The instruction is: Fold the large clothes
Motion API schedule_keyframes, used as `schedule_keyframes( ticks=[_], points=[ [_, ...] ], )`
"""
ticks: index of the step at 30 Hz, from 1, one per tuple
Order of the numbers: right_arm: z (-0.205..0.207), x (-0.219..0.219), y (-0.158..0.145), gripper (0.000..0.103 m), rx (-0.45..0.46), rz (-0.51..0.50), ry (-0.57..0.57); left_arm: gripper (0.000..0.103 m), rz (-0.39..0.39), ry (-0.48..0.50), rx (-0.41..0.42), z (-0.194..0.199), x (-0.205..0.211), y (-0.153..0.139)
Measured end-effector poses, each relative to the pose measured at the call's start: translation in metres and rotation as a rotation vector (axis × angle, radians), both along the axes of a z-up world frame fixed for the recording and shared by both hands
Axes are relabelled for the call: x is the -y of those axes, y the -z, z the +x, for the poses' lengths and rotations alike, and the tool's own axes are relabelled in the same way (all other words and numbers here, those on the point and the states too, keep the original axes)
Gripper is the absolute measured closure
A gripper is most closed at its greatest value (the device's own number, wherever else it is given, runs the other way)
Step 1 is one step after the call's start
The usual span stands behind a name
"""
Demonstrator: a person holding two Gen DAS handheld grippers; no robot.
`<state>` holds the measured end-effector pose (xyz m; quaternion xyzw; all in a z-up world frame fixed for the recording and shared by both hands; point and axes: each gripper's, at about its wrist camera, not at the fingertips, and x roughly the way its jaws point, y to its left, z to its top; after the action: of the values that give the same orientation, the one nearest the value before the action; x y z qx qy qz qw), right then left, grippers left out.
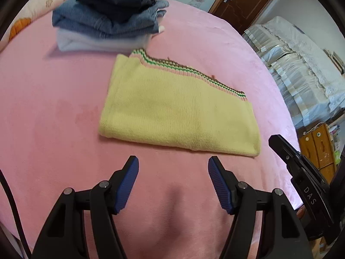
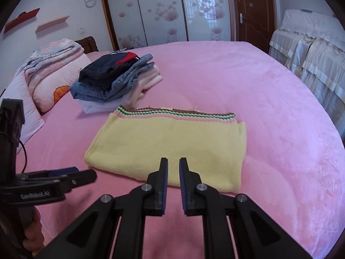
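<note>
A yellow knit sweater [image 1: 179,112] with a striped pink, green and brown hem lies folded flat on the pink bed; it also shows in the right wrist view [image 2: 170,144]. My left gripper [image 1: 173,164] is open and empty, just short of the sweater's near folded edge. My right gripper [image 2: 173,161] has its jaws nearly closed with a narrow gap, holding nothing, its tips over the sweater's near edge. The left gripper shows in the right wrist view [image 2: 73,173] at the left, and the right gripper shows in the left wrist view [image 1: 280,144] at the right.
A stack of folded clothes [image 1: 112,15], dark navy on denim on white, sits behind the sweater; it also shows in the right wrist view [image 2: 116,79]. Pillows and a quilt [image 2: 49,73] lie far left. The pink bed cover [image 2: 269,108] stretches right. A covered sofa [image 2: 312,54] stands beyond.
</note>
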<state>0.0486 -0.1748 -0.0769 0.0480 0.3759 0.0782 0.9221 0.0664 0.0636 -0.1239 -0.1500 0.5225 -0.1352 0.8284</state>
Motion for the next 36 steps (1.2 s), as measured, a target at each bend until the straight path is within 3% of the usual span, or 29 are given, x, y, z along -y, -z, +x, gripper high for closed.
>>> schedule_keyframes(
  ticks=[4, 9, 17, 28, 29, 33, 36],
  points=[
    [0.003, -0.011, 0.008, 0.093, 0.024, 0.002, -0.018, 0.038, -0.134, -0.021, -0.042, 0.002, -0.008, 0.025],
    [0.013, -0.02, 0.026, 0.093, -0.012, 0.01, -0.029, 0.038, -0.294, -0.077, -0.057, 0.013, -0.023, 0.055],
    [0.029, -0.024, 0.042, 0.093, -0.038, 0.022, -0.044, 0.038, -0.404, -0.173, -0.026, 0.039, -0.036, 0.09],
    [0.048, -0.025, 0.053, 0.093, -0.056, 0.02, -0.044, 0.038, -0.399, -0.228, 0.073, 0.089, -0.024, 0.098],
    [0.05, -0.027, 0.053, 0.093, -0.052, 0.01, -0.046, 0.041, -0.395, -0.238, 0.077, 0.09, -0.023, 0.096],
    [0.064, -0.037, 0.049, 0.093, -0.025, -0.022, -0.065, 0.078, -0.323, -0.253, 0.096, 0.089, -0.018, 0.084],
    [0.076, -0.046, 0.05, 0.093, -0.009, -0.025, -0.087, 0.086, -0.229, -0.245, 0.143, 0.087, -0.007, 0.067]
  ],
)
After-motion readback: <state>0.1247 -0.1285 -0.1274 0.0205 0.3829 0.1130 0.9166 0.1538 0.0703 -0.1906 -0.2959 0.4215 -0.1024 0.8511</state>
